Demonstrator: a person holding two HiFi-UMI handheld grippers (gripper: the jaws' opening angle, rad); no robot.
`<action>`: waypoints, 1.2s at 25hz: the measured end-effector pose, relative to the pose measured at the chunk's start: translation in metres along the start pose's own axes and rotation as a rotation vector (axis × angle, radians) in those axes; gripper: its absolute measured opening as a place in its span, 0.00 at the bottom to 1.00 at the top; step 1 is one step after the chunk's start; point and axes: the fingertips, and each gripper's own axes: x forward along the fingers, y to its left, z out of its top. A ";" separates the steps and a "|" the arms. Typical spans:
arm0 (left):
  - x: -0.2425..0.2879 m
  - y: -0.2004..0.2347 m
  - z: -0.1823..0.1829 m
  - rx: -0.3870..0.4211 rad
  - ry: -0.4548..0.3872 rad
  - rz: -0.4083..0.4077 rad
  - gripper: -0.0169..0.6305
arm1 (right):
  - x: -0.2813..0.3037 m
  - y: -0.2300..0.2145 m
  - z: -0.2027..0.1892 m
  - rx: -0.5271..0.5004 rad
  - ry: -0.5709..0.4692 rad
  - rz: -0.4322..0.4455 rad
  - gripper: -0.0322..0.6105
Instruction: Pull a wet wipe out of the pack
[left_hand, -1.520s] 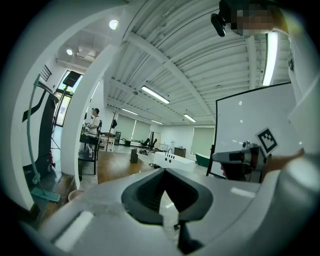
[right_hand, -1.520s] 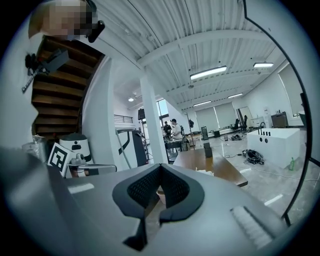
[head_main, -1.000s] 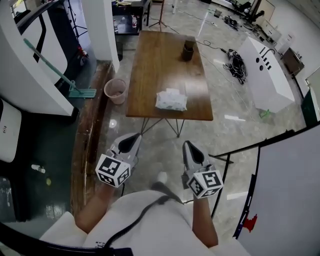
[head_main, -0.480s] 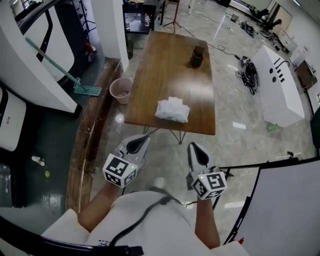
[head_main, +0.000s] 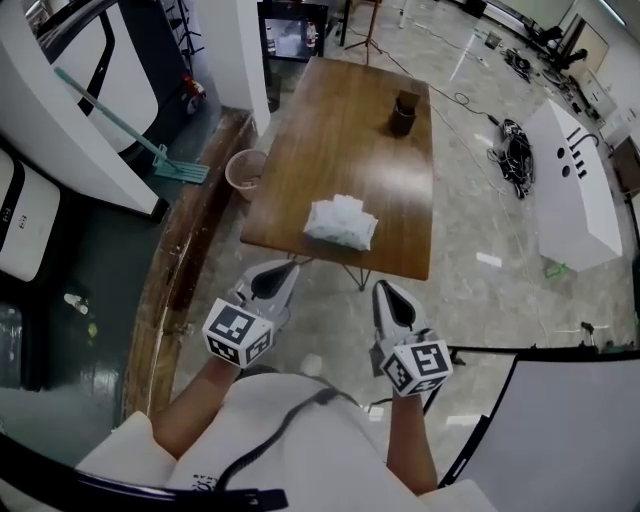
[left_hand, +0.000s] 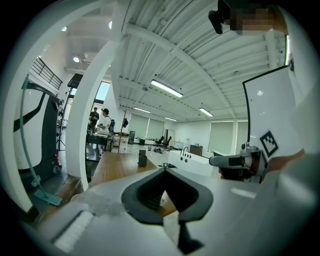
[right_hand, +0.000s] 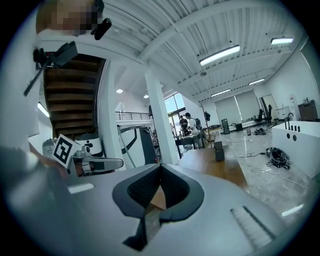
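A: Left gripper (head_main: 283, 271), state?
B: Shut. Jaw tips together in the left gripper view, nothing between them.
A: Right gripper (head_main: 387, 292)?
B: Same. Closed tight, empty. Only a bit of tabletop showing through the gap behind the tips.
A: Position of the two?
B: Side by side, apart from each other, over the floor just short of the near table end. Both aimed at the table, roughly level.
A: Wet wipe pack (head_main: 341, 222)?
B: Lying flat on the wooden table (head_main: 340, 120), close to the near edge, slightly right of centre. Ahead of both grippers, well apart from them, untouched. White crumpled stuff on top; pulled wipe or just wrapper, cannot tell.
A: Rest of the table?
B: Dark cup (head_main: 403, 113) upright toward the far end, right side. Well apart from the pack.
A: Around the table?
B: Pink bin (head_main: 245, 170) on the floor by the left edge. Green mop (head_main: 150, 150) leaning left of that. White cabinet (head_main: 575, 190) off to the right, cable tangle (head_main: 515, 155) beside it.
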 end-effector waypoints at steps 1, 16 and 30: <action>0.003 -0.002 0.000 0.000 0.001 0.003 0.03 | 0.000 -0.004 -0.001 0.003 0.001 0.006 0.06; 0.017 0.013 -0.019 -0.050 0.045 0.047 0.03 | 0.010 -0.025 -0.011 0.017 0.044 0.015 0.06; 0.086 0.059 0.008 0.003 0.040 -0.094 0.03 | 0.079 -0.046 0.007 0.007 0.036 -0.048 0.06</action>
